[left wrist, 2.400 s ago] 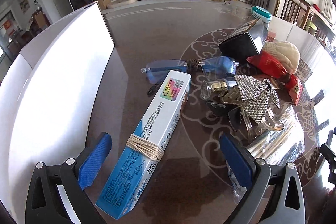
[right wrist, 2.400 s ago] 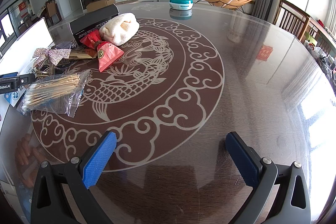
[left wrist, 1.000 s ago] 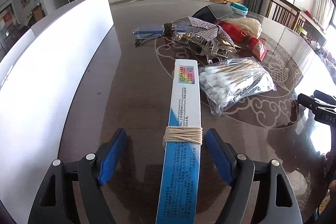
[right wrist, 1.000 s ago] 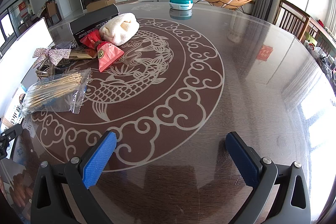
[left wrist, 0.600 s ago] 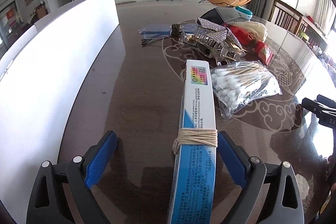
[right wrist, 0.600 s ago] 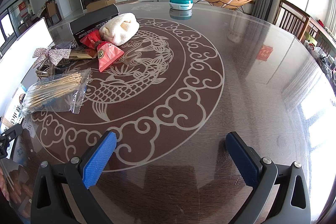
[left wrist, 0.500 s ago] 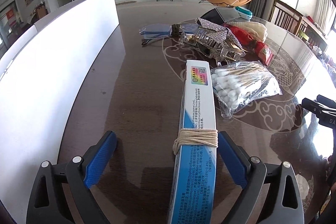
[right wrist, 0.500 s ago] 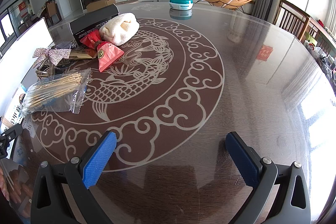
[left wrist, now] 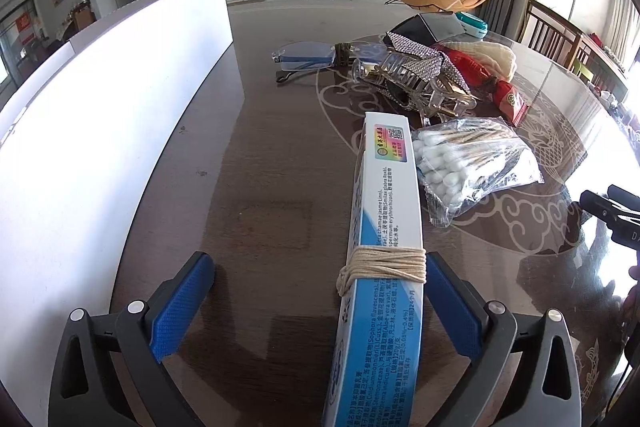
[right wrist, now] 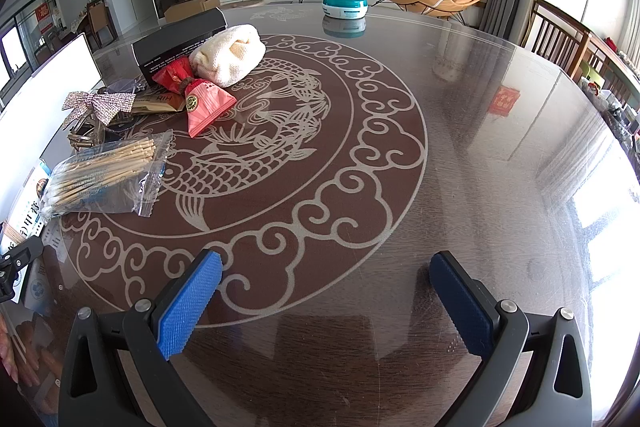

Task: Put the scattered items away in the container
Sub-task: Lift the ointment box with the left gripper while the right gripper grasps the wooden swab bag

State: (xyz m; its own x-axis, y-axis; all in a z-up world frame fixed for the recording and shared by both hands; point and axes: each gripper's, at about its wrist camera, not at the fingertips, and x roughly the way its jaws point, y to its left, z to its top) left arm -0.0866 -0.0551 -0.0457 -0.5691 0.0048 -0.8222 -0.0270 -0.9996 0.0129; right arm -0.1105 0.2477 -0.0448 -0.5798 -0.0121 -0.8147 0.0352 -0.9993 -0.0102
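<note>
Left gripper (left wrist: 316, 301): jaws have just been opening and now stand wide; the blue-and-white carton lies between them, hard against the right pad, clear of the left, so not gripped.
Right gripper (right wrist: 326, 301): spread wide over bare table, holding nothing.
Carton (left wrist: 384, 239): long, thin card, likely light and stiff; smooth printed faces may slip, so pinch across the narrow width near the twine wrap (left wrist: 382, 265), roughly mid-length.
Cotton swab bag (left wrist: 472, 163): just right of the carton; soft crinkly film, take the bunched middle.
Far clutter: glasses (left wrist: 308, 57) and rhinestone bow clip (left wrist: 420, 67), fragile-looking.
Container (left wrist: 100, 131): white wall along the left.
</note>
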